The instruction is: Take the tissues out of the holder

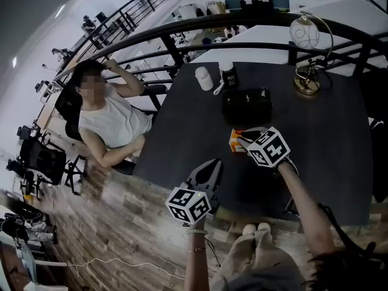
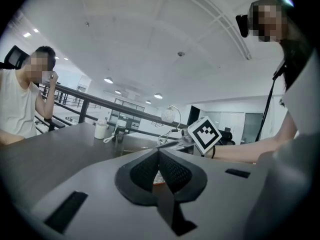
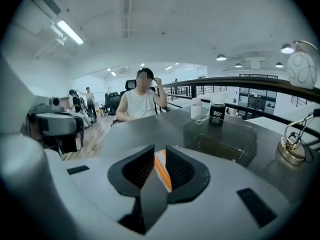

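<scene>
A dark, see-through tissue holder (image 1: 246, 105) (image 3: 220, 136) stands in the middle of the dark table (image 1: 327, 150). An orange-and-white tissue pack (image 1: 235, 142) (image 3: 161, 171) lies in front of it, outside the holder. My right gripper (image 1: 247, 139) (image 3: 160, 151) is at the pack, with a gap between its jaws; the pack shows in that gap and the pads do not press on it. My left gripper (image 1: 213, 164) (image 2: 159, 154) hangs over the table's near edge, left of the pack. Its jaws meet at the tips and hold nothing.
A white bottle (image 1: 204, 78) and a dark bottle (image 1: 228, 73) stand behind the holder. A globe lamp on a brass base (image 1: 306, 53) stands at the far right. A seated person (image 1: 112, 120) is at the table's left side. A black railing (image 1: 182, 32) runs behind.
</scene>
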`<state>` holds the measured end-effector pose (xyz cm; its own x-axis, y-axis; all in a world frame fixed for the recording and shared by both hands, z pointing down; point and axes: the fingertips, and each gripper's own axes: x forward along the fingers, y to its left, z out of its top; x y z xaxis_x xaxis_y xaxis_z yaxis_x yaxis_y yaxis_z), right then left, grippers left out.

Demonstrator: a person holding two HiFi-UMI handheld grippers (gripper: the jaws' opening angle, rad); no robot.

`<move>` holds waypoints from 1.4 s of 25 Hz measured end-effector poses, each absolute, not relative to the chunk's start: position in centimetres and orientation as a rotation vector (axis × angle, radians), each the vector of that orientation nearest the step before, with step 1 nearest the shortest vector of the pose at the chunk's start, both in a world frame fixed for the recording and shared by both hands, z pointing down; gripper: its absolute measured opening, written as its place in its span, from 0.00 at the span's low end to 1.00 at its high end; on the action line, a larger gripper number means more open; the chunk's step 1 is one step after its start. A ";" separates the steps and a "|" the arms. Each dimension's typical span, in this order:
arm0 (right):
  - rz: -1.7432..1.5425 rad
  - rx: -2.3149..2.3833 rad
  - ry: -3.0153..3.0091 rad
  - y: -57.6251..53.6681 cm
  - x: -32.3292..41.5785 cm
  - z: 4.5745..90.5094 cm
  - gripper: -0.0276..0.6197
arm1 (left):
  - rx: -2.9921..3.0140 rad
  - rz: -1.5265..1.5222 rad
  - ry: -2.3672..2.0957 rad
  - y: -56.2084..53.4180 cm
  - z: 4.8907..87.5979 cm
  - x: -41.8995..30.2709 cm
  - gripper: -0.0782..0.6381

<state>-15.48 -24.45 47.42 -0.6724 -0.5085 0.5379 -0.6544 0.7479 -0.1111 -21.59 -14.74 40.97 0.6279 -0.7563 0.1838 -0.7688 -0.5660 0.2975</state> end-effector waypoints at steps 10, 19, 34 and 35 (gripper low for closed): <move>0.508 1.004 -2.800 -18.6 -14.5 39.2 0.09 | 2.645 0.029 -1.115 -14.4 36.6 -18.8 0.12; 0.330 1.149 -2.837 -14.9 -11.4 34.4 0.06 | 2.785 0.005 -0.976 -12.9 33.7 -14.3 0.12; 0.247 1.254 -2.936 -10.2 -8.4 31.2 0.06 | 2.886 -0.095 -0.874 -8.9 30.3 -11.6 0.12; 0.242 1.262 -2.941 -10.1 -8.2 31.1 0.06 | 2.888 -0.100 -0.869 -8.8 30.3 -11.4 0.12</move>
